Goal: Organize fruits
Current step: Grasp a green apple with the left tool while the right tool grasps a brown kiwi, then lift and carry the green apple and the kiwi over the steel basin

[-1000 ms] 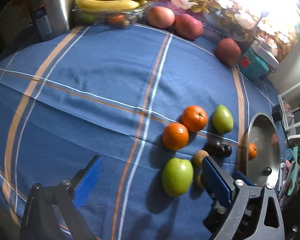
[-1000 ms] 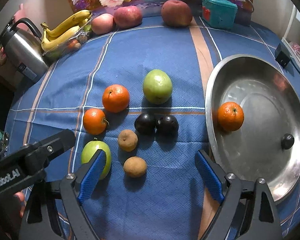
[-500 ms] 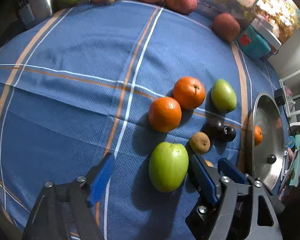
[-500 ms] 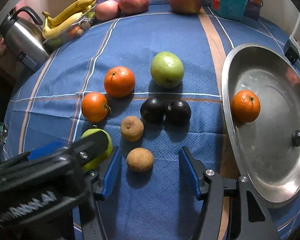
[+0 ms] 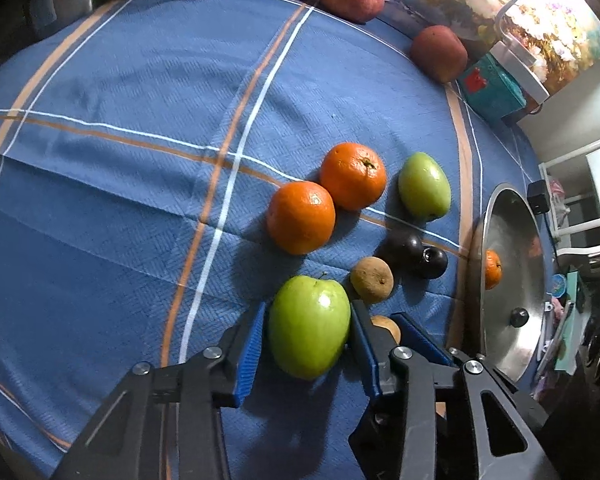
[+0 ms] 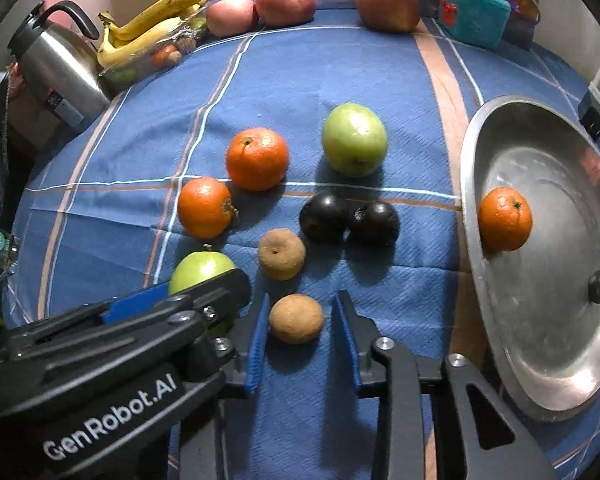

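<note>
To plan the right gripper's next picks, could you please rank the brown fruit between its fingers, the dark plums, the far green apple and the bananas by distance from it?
1. Brown fruit, between the closing right gripper fingers.
2. Dark plums, just beyond.
3. Green apple, mid-cloth.
4. Bananas, far left edge.

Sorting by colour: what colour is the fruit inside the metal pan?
Orange, clearest in the right wrist view.
</note>
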